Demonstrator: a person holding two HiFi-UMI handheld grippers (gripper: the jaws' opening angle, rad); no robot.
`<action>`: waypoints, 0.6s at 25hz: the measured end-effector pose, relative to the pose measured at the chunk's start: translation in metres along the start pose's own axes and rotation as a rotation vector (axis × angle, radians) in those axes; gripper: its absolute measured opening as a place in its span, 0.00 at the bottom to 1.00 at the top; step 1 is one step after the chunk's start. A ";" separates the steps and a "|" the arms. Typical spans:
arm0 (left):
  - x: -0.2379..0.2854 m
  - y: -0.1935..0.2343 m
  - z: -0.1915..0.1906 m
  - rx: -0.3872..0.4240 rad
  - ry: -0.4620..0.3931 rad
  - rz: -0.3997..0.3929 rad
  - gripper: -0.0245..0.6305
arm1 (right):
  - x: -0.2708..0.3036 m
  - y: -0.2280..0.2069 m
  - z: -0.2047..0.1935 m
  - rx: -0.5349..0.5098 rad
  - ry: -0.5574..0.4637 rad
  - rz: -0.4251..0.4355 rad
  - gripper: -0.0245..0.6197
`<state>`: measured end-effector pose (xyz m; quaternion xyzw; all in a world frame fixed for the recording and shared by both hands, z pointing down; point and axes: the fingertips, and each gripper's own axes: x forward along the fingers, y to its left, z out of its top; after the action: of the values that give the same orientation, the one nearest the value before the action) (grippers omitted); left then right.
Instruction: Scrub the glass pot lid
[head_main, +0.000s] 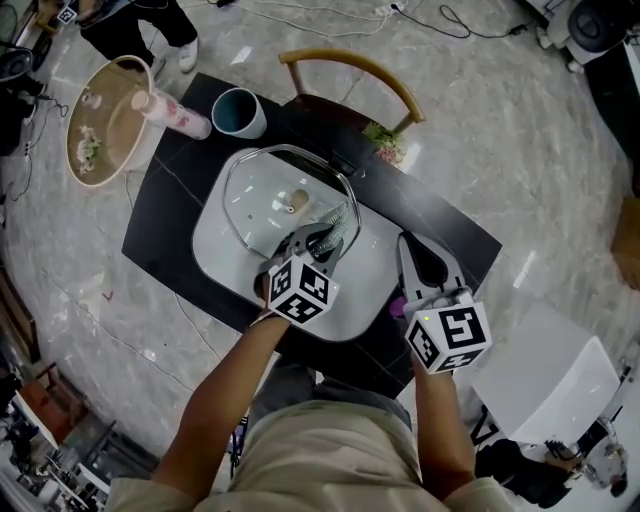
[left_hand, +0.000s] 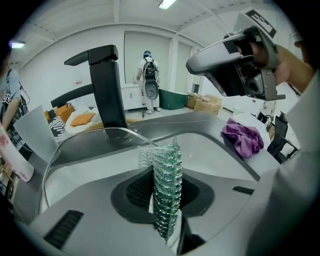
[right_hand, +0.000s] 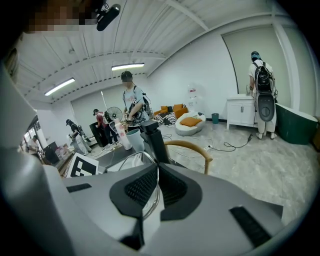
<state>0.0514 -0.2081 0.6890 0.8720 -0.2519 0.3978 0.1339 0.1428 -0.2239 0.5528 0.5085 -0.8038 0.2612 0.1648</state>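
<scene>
1. The left gripper (left_hand: 167, 192) has its jaws clamped on a green and silver mesh scrubber (left_hand: 166, 175), which stands up between the pads and sticks out past the tips.
2. In the head view the scrubber's free end lies over the near right part of the glass pot lid (head_main: 275, 200). No view shows whether it presses on the glass.
3. The lid lies knob-up in the far half of the white sink (head_main: 215, 250), its metal rim just in front of the black faucet (left_hand: 106, 90).
4. The right gripper (right_hand: 156, 172) has its jaws drawn together at the tips and grips nothing. A stretch of the lid's rim shows through the narrow slit below the tips.
5. The right gripper is over the sink's right edge, apart from the lid.
6. A crumpled purple cloth (left_hand: 243, 137) lies on the sink's right edge, near the right gripper.
7. The sink is set in a black counter (head_main: 165, 210). At the counter's far left corner a blue-grey cup (head_main: 238, 112) stands beside a pink bottle (head_main: 170, 112) that lies on its side.
8. A wooden chair (head_main: 350, 70) stands beyond the counter.
</scene>
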 end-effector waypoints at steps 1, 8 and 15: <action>-0.001 0.001 0.000 0.001 0.001 -0.002 0.17 | 0.000 0.000 0.000 0.001 0.000 0.000 0.08; -0.005 0.005 0.000 0.013 -0.003 -0.008 0.17 | 0.003 0.006 0.001 -0.001 0.001 0.012 0.08; -0.017 0.024 -0.004 0.023 -0.010 0.024 0.17 | 0.006 0.005 -0.003 -0.001 0.011 0.014 0.08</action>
<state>0.0260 -0.2211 0.6799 0.8723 -0.2585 0.3980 0.1179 0.1357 -0.2245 0.5571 0.5014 -0.8065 0.2646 0.1676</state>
